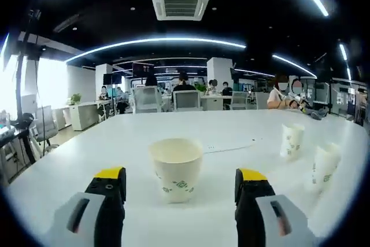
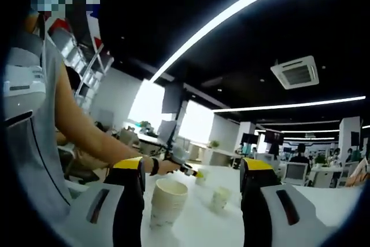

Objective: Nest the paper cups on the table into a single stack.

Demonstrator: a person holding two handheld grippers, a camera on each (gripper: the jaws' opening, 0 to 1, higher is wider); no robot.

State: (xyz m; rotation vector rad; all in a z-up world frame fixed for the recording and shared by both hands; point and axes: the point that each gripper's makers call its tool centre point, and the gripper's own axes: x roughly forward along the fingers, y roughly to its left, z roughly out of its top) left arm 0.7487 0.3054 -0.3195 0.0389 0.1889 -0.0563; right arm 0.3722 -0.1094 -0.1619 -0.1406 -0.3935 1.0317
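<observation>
An upright white paper cup (image 1: 176,169) with a green print stands on the white table (image 1: 115,143), just ahead of my left gripper (image 1: 180,179), which is open with its yellow-tipped jaws on either side of the cup and clear of it. Two more cups (image 1: 292,140) (image 1: 325,166) stand to the right. In the right gripper view, a taller cup (image 2: 167,201) that looks like a nested stack stands ahead of my right gripper (image 2: 193,172), closer to its left jaw; this gripper is open. A single cup (image 2: 221,198) stands beyond. A person's hand holds the left gripper (image 2: 188,170) over the table.
The person (image 2: 40,143) in a grey top is close on the left in the right gripper view. Office chairs (image 1: 188,100), desks and seated people line the table's far side. A thin flat sheet (image 1: 231,144) lies on the table behind the centre cup.
</observation>
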